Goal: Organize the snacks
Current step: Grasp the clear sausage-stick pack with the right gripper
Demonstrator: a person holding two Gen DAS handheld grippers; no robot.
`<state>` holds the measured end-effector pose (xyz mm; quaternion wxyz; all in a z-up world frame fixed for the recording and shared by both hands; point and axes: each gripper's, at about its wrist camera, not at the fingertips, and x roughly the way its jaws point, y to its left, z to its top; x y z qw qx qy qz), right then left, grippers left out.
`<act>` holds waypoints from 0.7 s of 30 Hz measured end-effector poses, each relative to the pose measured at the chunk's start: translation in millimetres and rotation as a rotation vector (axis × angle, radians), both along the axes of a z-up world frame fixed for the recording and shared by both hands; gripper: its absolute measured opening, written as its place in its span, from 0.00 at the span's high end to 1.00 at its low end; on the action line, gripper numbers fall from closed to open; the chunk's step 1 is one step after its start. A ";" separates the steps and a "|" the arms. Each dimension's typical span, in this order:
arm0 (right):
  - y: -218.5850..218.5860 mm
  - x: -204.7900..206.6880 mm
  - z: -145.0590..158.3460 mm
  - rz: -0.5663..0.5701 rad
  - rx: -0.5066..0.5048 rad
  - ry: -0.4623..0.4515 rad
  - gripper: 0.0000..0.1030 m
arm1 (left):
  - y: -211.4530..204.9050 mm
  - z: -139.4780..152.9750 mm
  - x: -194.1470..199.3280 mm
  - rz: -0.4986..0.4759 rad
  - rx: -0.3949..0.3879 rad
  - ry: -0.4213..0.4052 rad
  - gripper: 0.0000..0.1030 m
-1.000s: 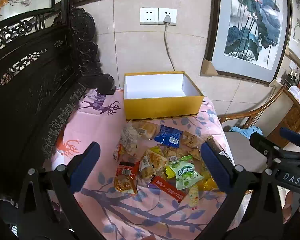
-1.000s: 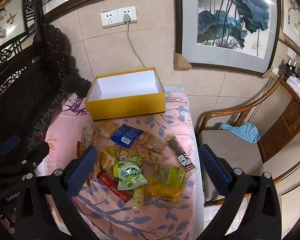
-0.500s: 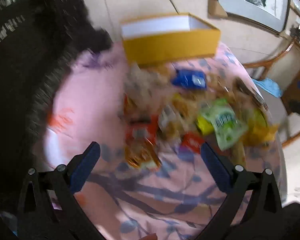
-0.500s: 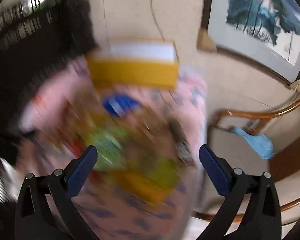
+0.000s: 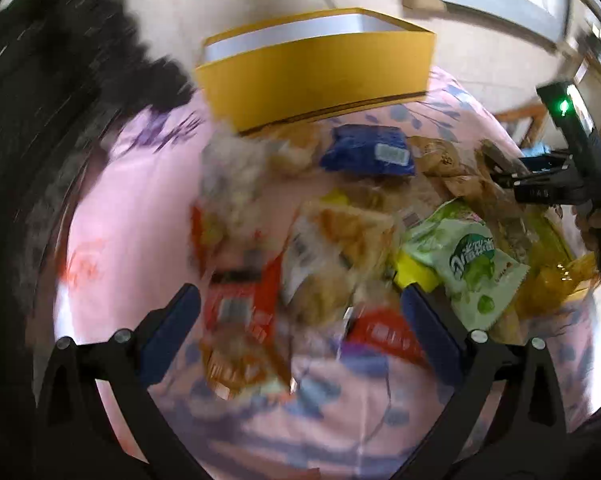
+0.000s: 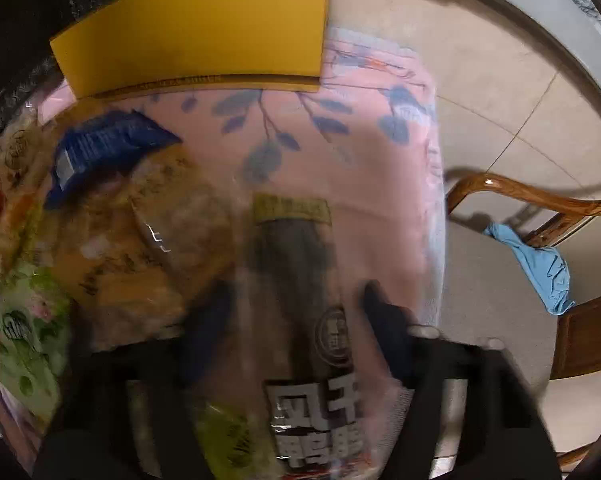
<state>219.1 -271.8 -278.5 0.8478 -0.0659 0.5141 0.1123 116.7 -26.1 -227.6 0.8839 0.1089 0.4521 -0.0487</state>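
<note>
Snacks fill the left wrist view: the left gripper [image 5: 300,312] hangs spread wide and empty above a red packet [image 5: 240,308], with a green bag [image 5: 466,264] and blue packet [image 5: 368,150] further along the pink-clothed table [image 5: 132,208], a yellow box [image 5: 316,76] behind them, and the right gripper [image 5: 500,168] over the pile's far edge. Right wrist view, blurred: its fingers [image 6: 388,320] straddle a dark long packet [image 6: 304,300], with small gaps either side, so not clenched on it.
</note>
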 end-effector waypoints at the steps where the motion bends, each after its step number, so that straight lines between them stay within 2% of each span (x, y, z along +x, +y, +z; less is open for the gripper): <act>1: 2.6 -2.3 0.0 -0.010 -0.008 0.007 0.64 | -4.4 -4.1 7.3 -0.012 0.022 -0.004 0.02; 2: 3.8 -5.1 0.2 -0.017 -0.003 0.012 0.68 | -6.3 -7.1 11.6 -0.025 0.018 -0.007 0.02; 4: 4.4 -13.3 1.5 -0.038 -0.002 0.019 0.69 | -5.8 -14.4 20.4 -0.025 -0.002 -0.017 0.02; 7: -2.5 -23.2 3.9 -0.077 0.047 0.035 0.69 | -2.4 -37.9 35.5 -0.004 -0.053 0.090 0.02; 9: -9.1 -26.8 7.3 -0.097 0.088 0.046 0.69 | -1.3 -54.5 36.4 0.021 -0.017 0.115 0.02; 10: -10.4 -27.0 9.1 -0.104 0.102 0.046 0.69 | 1.2 -54.1 34.5 0.027 -0.048 0.098 0.02; 12: -11.1 -30.0 13.4 -0.109 0.095 0.045 0.69 | 4.3 -56.4 36.9 0.046 -0.078 0.116 0.02; 16: -11.3 -33.4 25.3 -0.122 0.131 0.041 0.69 | 2.0 -57.3 38.9 0.088 -0.079 0.119 0.02; 17: -10.8 -33.8 29.5 -0.126 0.143 0.038 0.69 | 2.0 -56.7 39.7 0.093 -0.088 0.132 0.06; 18: -9.2 -35.3 35.4 -0.125 0.143 0.028 0.69 | 2.3 -54.5 41.6 0.072 -0.141 0.157 0.28; 19: -8.0 -36.8 39.9 -0.123 0.129 0.018 0.69 | 5.4 -51.3 40.6 0.065 -0.184 0.180 0.35; 21: -5.2 -37.9 45.3 -0.119 0.112 0.011 0.69 | 10.8 -45.5 41.6 0.092 -0.222 0.194 0.68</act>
